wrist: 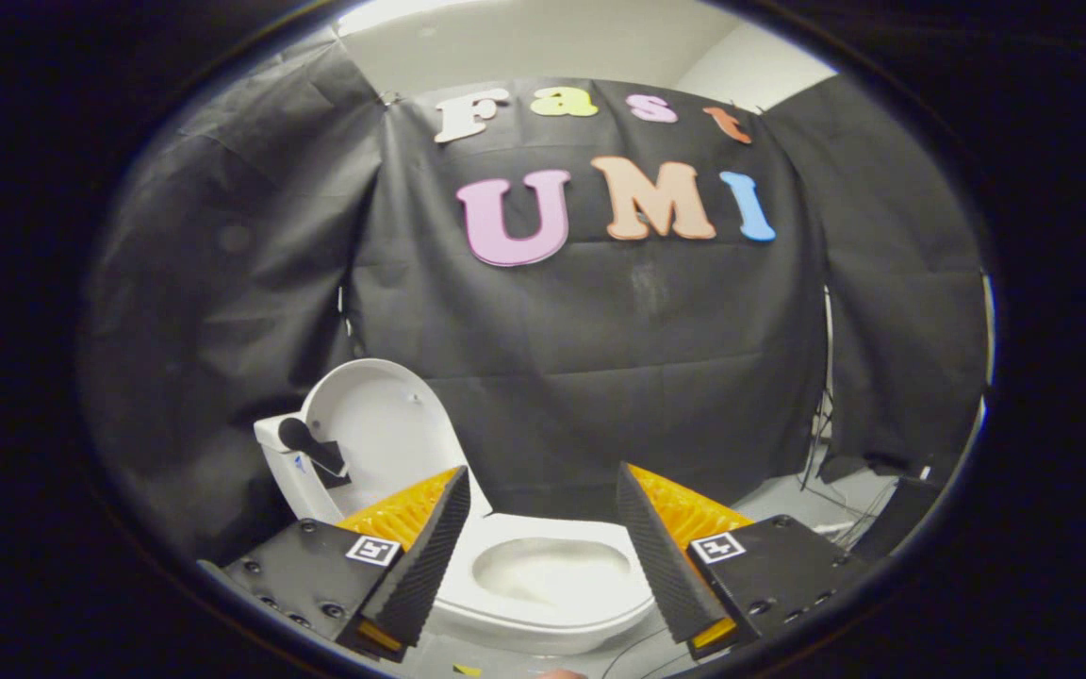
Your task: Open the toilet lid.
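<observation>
Judging from how things lie, your task looks done: the toilet lid [383, 429] already stands raised, leaning back against the tank [284, 462] behind it, its pale inner face turned toward you. Your hand-held gripper [538, 528] has its fingers spread wide apart, with nothing clamped between them and nothing touching either one.

Here is the one relation that matters for you. The lid lies ahead of the gripper and off to its left, rising just beyond the left finger, whose tip overlaps the lid's lower edge in the gripper view. Whether they touch there I cannot tell, though it reads as apart. The lid's long axis runs nearly upright, tilted a little backward. The open bowl [552, 575] and seat rim [505, 533] sit lower down, framed in the gap between the two fingers and a bit beyond them, so your gripper is aimed at the bowl rather than at the lid.

If you want to check the lid's rest, you would swing left and up; my judgement is that it needs no more pushing. A dark fitting [307, 443] sits on the tank beside the lid; keep clear of it. Cables [826, 509] trail on the floor [788, 495] to the right.
</observation>
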`<state>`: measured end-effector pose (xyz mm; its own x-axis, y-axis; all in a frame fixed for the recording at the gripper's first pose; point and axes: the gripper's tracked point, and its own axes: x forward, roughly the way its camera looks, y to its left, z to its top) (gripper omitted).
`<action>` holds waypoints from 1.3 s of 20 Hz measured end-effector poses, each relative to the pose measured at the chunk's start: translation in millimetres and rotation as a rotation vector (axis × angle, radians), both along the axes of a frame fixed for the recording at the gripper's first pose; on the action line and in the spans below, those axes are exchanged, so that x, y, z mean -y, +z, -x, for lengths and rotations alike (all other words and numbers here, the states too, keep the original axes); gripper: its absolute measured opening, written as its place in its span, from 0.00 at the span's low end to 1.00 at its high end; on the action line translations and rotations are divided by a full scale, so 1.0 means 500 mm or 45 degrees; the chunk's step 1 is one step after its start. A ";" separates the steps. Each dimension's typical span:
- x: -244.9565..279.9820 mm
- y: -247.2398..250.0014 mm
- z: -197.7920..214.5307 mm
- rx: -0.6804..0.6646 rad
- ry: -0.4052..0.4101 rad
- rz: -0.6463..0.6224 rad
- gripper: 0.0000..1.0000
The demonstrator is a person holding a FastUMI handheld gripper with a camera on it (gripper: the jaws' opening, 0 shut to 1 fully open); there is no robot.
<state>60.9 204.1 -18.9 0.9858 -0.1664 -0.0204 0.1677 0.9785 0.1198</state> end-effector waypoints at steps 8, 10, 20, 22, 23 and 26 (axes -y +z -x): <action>0.026 -0.036 0.004 -0.020 -0.041 -0.070 0.97; 0.019 -0.035 0.000 -0.025 -0.028 -0.075 0.97; -0.001 -0.009 -0.008 0.014 -0.003 -0.070 0.97; 0.002 -0.009 -0.007 0.010 -0.006 -0.066 0.97; 0.004 -0.010 -0.007 0.008 -0.008 -0.067 0.97; 0.006 -0.012 -0.008 0.003 -0.015 -0.060 0.97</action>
